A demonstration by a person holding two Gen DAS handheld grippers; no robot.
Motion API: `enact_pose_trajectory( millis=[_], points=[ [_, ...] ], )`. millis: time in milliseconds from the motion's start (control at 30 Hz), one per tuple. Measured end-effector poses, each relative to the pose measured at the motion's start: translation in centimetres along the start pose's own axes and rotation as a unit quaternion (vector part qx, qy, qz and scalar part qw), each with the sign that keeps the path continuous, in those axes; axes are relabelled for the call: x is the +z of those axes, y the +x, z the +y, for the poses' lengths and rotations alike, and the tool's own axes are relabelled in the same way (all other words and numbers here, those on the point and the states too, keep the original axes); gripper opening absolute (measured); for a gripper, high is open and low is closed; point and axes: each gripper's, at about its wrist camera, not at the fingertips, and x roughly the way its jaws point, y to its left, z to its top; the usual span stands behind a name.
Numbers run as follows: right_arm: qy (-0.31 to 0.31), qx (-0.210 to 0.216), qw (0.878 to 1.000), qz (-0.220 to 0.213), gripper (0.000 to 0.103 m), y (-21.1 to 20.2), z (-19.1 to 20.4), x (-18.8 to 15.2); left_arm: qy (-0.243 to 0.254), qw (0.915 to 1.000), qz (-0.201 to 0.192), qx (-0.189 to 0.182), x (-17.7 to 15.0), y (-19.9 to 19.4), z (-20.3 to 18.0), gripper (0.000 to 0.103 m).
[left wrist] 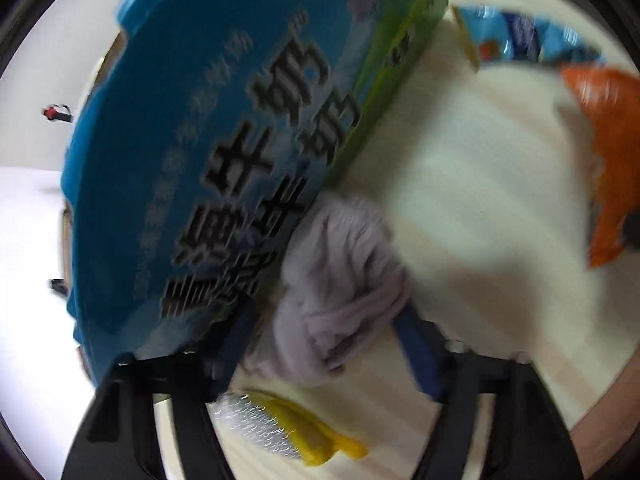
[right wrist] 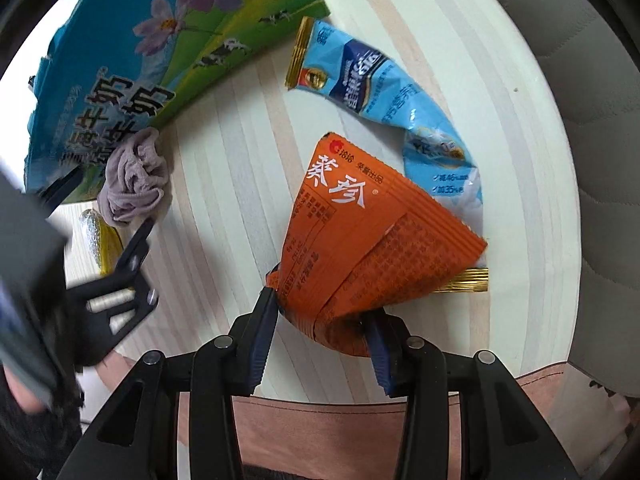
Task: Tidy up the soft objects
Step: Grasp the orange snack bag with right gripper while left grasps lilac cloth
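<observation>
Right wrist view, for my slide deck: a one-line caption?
Right gripper clamps an orange snack packet above the striped table.

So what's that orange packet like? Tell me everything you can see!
The orange packet is a thin, crinkly snack bag, plastic or foil by its look, with big white Chinese characters and small print. It is creased and fanned out, wide at the far end and bunched where the right gripper pinches it between blue-padded fingers. It sits over the pale striped table, overlapping a light blue packet behind it. Whether it rests on the table or is lifted is unclear.
</observation>
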Motion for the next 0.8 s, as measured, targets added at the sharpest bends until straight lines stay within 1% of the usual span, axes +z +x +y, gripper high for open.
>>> enact_pose_trajectory(
  millis=[33,67,100,133,167,200,233,267,300,367,400,433,467,500,533,567,600,633,667,700,733,767,800],
  points=[
    [-0.005,-0.002,1.0,0.005,0.045,0.4,0.6,0.1,-0.016,0.9997,0.016,-0.009,0.2,0.0,0.2,0.042],
    [-0.009,-0.002,1.0,0.008,0.045,0.5,0.7,0.1,-0.031,0.9991,0.026,-0.016,0.3,-0.1,0.3,0.038],
    [-0.015,-0.002,1.0,0.013,0.045,0.7,0.9,0.2,-0.058,0.9971,0.029,-0.038,0.2,-0.3,0.6,0.037],
    [-0.026,-0.004,0.999,0.021,0.045,0.8,1.3,0.1,-0.091,0.9922,0.045,-0.073,0.1,-0.5,1.1,0.036],
    [-0.037,-0.008,0.999,0.027,0.045,0.9,1.6,0.0,-0.136,0.9812,0.074,-0.116,-0.4,-0.5,1.7,0.036],
    [-0.049,-0.011,0.998,0.032,0.045,0.9,1.9,-0.1,-0.179,0.9658,0.107,-0.154,-1.0,-0.2,2.3,0.036],
    [-0.057,-0.014,0.998,0.036,0.045,1.0,2.1,-0.1,-0.231,0.94,0.14,-0.209,-2.0,0.2,2.9,0.036],
    [-0.072,-0.021,0.996,0.044,0.045,1.1,2.6,-0.3,-0.288,0.9014,0.166,-0.277,-3.3,0.6,3.4,0.036],
    [-0.087,-0.031,0.995,0.048,0.045,1.1,3.0,-0.4,-0.331,0.8695,0.184,-0.317,-4.5,0.9,3.6,0.036],
    [-0.106,-0.045,0.992,0.05,0.045,1.1,3.6,-0.5,-0.39,0.8262,0.194,-0.356,-6.4,1.3,3.8,0.036],
    [-0.111,-0.051,0.991,0.049,0.045,1.1,3.8,-0.5,-0.419,0.8089,0.193,-0.365,-7.3,1.4,4.0,0.037],
    [-0.112,-0.055,0.991,0.043,0.045,1.0,4.0,-0.4,-0.436,0.7994,0.191,-0.367,-7.8,1.4,4.1,0.038],
    [-0.113,-0.057,0.991,0.039,0.046,1.0,4.1,-0.3,-0.46,0.7848,0.191,-0.368,-8.6,1.5,4.2,0.038],
    [-0.113,-0.059,0.991,0.037,0.046,1.0,4.1,-0.3,-0.477,0.7735,0.192,-0.37,-9.1,1.5,4.2,0.038],
    [-0.108,-0.059,0.992,0.033,0.047,0.8,4.1,-0.1,-0.49,0.7644,0.191,-0.372,-9.6,1.4,4.2,0.039],
    [-0.105,-0.057,0.992,0.029,0.049,0.5,4.1,0.1,-0.497,0.7605,0.188,-0.372,-9.8,1.0,4.2,0.039],
    [-0.103,-0.056,0.993,0.025,0.056,0.2,4.1,0.3,-0.495,0.7649,0.183,-0.37,-9.8,0.6,4.1,0.043],
    [-0.099,-0.056,0.993,0.014,0.069,-0.5,4.2,0.6,-0.487,0.775,0.177,-0.362,-9.5,0.0,4.0,0.049],
    [-0.095,-0.057,0.994,0.006,0.076,-0.9,4.3,0.8,-0.475,0.7926,0.169,-0.343,-9.2,-1.0,3.7,0.052],
    [-0.091,-0.056,0.994,-0.002,0.082,-1.3,4.3,0.9,-0.468,0.8016,0.165,-0.334,-9.0,-1.4,3.5,0.059],
    [-0.086,-0.057,0.995,-0.005,0.082,-1.4,4.7,1.2,-0.457,0.8133,0.157,-0.323,-8.6,-2.2,3.1,0.062],
    [-0.079,-0.059,0.995,-0.008,0.082,-1.5,4.7,1.4,-0.45,0.8207,0.156,-0.316,-8.3,-2.6,2.6,0.063],
    [-0.073,-0.057,0.996,-0.008,0.082,-1.6,4.4,1.5,-0.445,0.8245,0.156,-0.313,-8.1,-2.8,2.0,0.063]
  ],
)
